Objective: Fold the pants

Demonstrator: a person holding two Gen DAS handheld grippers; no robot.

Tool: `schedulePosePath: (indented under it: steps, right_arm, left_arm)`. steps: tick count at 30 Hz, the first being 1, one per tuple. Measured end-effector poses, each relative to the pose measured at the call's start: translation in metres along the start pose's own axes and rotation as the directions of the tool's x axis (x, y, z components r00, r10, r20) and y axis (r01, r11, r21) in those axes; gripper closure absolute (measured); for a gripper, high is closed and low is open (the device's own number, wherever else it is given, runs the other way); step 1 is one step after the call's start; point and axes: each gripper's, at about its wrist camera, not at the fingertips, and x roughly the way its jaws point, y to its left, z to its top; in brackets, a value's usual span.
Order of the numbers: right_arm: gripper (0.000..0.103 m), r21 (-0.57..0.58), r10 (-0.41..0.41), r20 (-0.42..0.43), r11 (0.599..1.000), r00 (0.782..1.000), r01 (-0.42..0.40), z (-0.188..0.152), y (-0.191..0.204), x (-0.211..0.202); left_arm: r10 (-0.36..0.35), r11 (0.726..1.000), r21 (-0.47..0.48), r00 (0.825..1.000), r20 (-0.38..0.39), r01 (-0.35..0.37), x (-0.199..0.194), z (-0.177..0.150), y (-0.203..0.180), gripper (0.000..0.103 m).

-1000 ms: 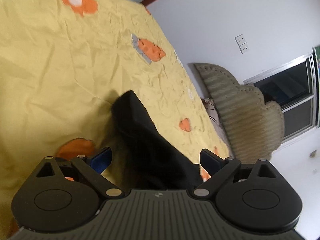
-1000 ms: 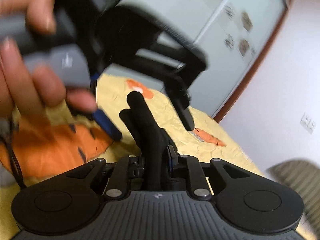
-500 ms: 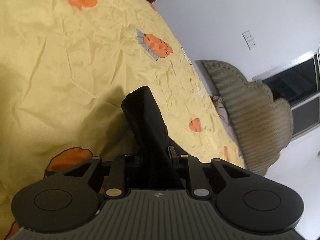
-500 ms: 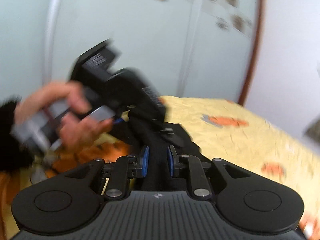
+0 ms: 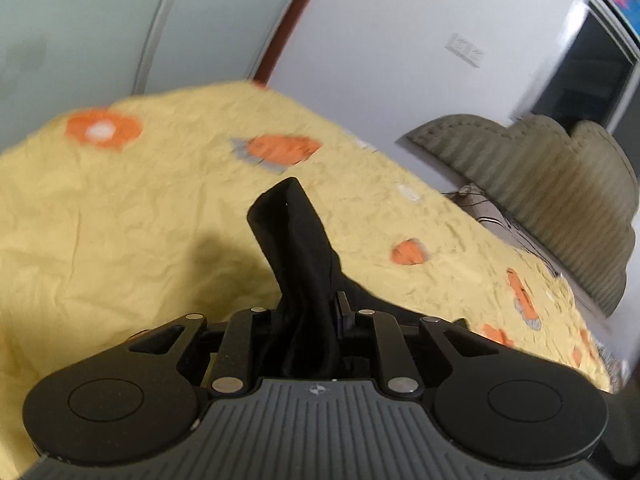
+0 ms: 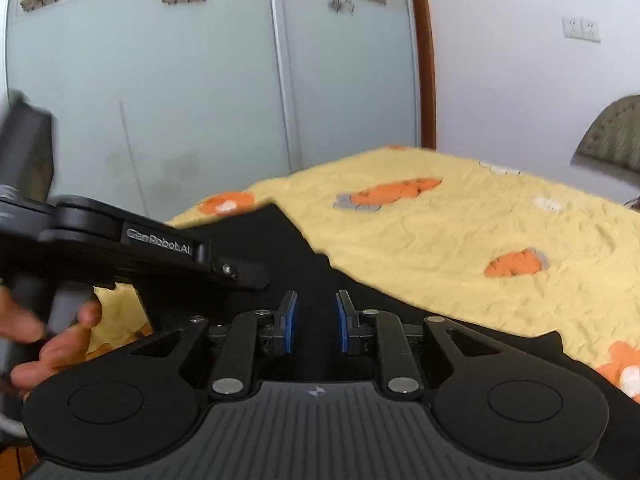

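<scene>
Left claw (image 5: 306, 316): pressed together on a bunched end of the soft black cloth pants (image 5: 296, 248); cloth sticks up past the tips, over the bed.
Right claw (image 6: 313, 322): blue pads (image 6: 289, 320) a little apart with black cloth between them; looks like pinching it, gap still showing.
Pants: lifted at the near edge by both claws; in the right view, spread dark and flat across the near left part of the bed, far corner (image 6: 272, 216) close to a carrot picture.
Bed: yellow crinkly bed sheet with orange carrot pictures (image 6: 460, 220); plenty of bare sheet on the far and right side.
Step in hand: probably lifting one end of the pants to carry it over for a fold.
Next move: likely needs both claws moving together at the same height toward the far side, cloth kept tight between them, then laid edge on edge before letting go.
Other things: grey-green padded headboard (image 5: 540, 184) far right; pale glass sliding doors with flower prints (image 6: 180, 80) at the far end; white wall socket (image 6: 581, 28) on the right wall.
In the way: left hand (image 6: 52, 344) and its black tool body (image 6: 132, 252) sit close on the left in the right view and hide part of the pants; a bump between the two tools seems possible.
</scene>
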Motion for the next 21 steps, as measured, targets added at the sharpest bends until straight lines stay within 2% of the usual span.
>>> schedulePosePath:
  steps: [2, 4, 8, 14, 17, 21]
  right_arm:
    - [0.084, 0.082, 0.091, -0.002, 0.993, 0.996, -0.09, -0.002, -0.004, 0.006]
    - [0.084, 0.114, 0.09, 0.03, 0.989, 0.996, -0.093, -0.005, -0.004, 0.003]
    - [0.084, 0.139, 0.095, 0.112, 0.984, 0.989, -0.11, -0.007, -0.017, -0.031]
    - [0.084, 0.222, 0.031, 0.185, 0.972, 0.982, -0.072, -0.023, -0.053, -0.09]
    - [0.084, 0.268, -0.023, 0.203, 0.963, 0.979, -0.033, -0.031, -0.08, -0.119]
    - [0.084, 0.321, -0.094, 0.212, 0.947, 0.973, 0.021, -0.053, -0.111, -0.155]
  left_arm:
    - [-0.007, 0.999, 0.04, 1.0, 0.03, 0.006, -0.011, -0.002, -0.02, 0.084]
    - [0.017, 0.995, 0.095, 0.998, 0.066, -0.023, -0.022, -0.005, -0.04, 0.084]
    - [-0.025, 0.99, 0.138, 0.995, 0.097, 0.011, -0.037, -0.014, -0.073, 0.084]
    - [-0.106, 0.971, 0.228, 0.986, 0.125, 0.075, -0.043, -0.04, -0.141, 0.081]
    - [-0.146, 0.949, 0.297, 0.982, 0.121, 0.104, -0.037, -0.058, -0.179, 0.078]
    - [-0.21, 0.916, 0.365, 0.975, 0.078, 0.168, -0.025, -0.085, -0.227, 0.07]
